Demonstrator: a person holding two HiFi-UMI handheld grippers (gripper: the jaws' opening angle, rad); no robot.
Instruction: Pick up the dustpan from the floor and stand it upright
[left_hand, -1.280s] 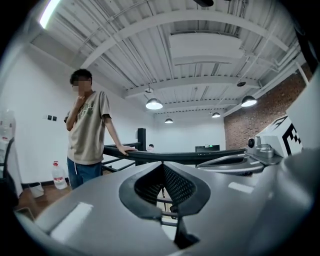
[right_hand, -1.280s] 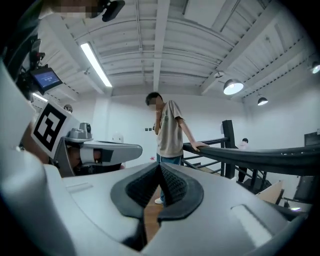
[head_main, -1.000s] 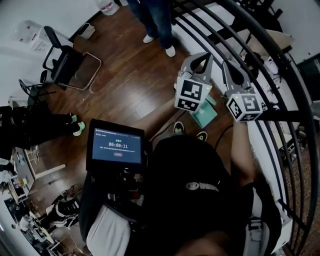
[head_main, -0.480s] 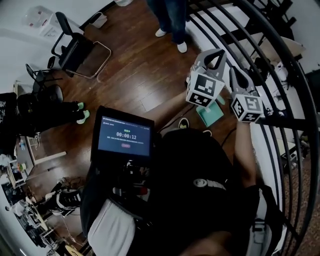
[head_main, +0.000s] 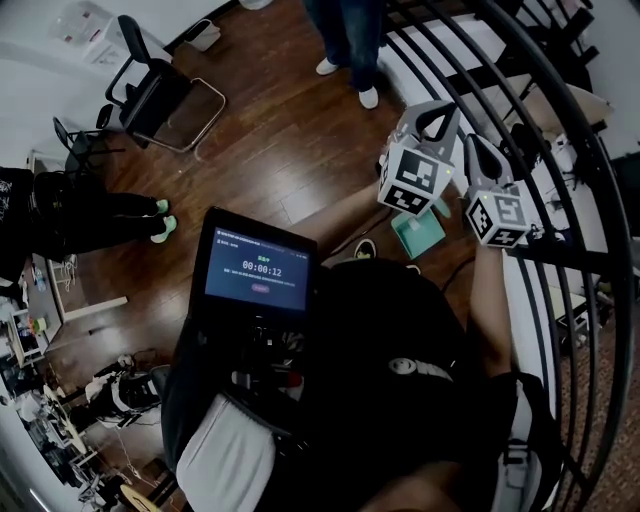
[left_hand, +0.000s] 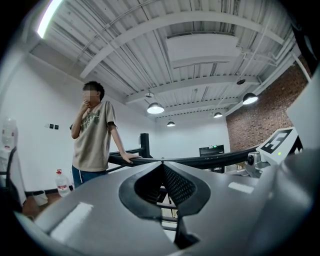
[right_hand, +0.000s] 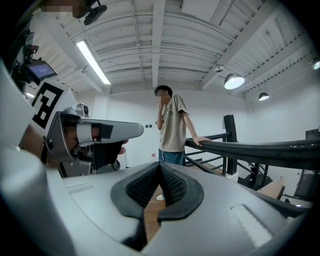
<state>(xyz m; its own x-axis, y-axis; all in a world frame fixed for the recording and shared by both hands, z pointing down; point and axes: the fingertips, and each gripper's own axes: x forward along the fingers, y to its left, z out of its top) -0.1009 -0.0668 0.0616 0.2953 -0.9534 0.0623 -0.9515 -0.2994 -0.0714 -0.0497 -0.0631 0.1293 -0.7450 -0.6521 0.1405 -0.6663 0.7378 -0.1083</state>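
Observation:
The teal dustpan (head_main: 422, 233) lies flat on the wooden floor in the head view, just in front of the person's shoes; its upper left corner is hidden by a marker cube. Both grippers hang side by side in the air above it, apart from it. My left gripper (head_main: 436, 118) is shut with nothing between its jaws, and its tips meet in the left gripper view (left_hand: 161, 163). To its right, my right gripper (head_main: 479, 152) is also shut and empty (right_hand: 160, 165). Neither gripper view shows the dustpan; both look out level across the room.
A curved black railing (head_main: 560, 150) runs along the right, close to the right gripper. A person (head_main: 350, 40) stands ahead with a hand on the rail. A black chair (head_main: 160, 90) is at the far left. A tablet with a timer (head_main: 258, 275) sits at my chest.
Both grippers stay shut and side by side. The right gripper has sunk a little. The head view has shifted slightly; the dustpan has not moved on the floor.

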